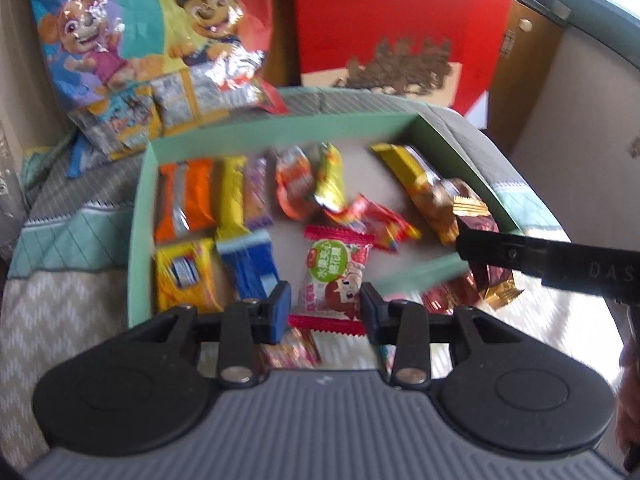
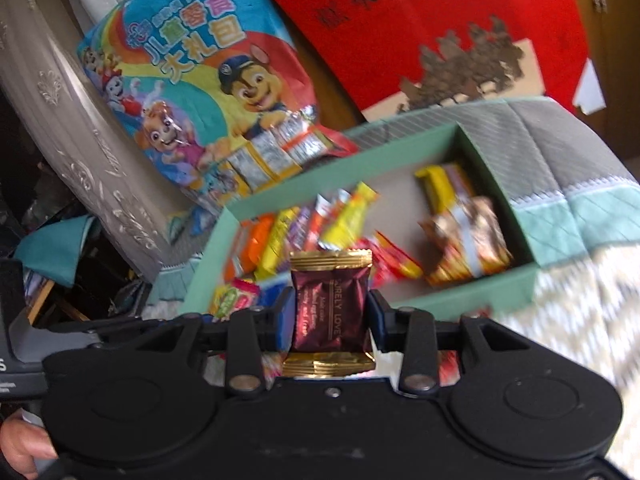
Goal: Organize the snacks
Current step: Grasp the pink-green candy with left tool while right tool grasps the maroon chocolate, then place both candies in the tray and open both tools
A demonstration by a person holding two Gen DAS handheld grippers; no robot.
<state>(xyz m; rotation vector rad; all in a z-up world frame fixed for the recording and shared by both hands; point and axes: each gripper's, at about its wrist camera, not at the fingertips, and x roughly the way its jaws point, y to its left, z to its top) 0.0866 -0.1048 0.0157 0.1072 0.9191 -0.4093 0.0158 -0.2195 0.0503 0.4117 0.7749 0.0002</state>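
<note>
1. Left wrist view. Your left gripper [image 1: 325, 308] is closed to a medium width on a pink-and-white strawberry candy packet [image 1: 335, 270], one blue pad on each side edge. The packet's long axis runs straight ahead, away from the claw, and it hangs over the near wall of the green tray [image 1: 138, 216]. The open floor patch lies directly beyond it, between the blue wafer pack [image 1: 250, 268] and the red-and-yellow candy [image 1: 372, 220], so the coming move probably runs forward and down.

2. Left wrist view, right edge. Your right gripper's black finger crosses the tray's near right corner, carrying a maroon cake packet [image 1: 482, 248].

3. Right wrist view. Your right gripper [image 2: 330, 316] clamps the maroon cake packet [image 2: 330, 308] by its two sides, gold crimped ends pointing ahead and back. The green tray [image 2: 472, 288] lies just ahead; the stack of gold-brown packs [image 2: 466, 240] sits ahead and to the right, nearer this hand.
</note>
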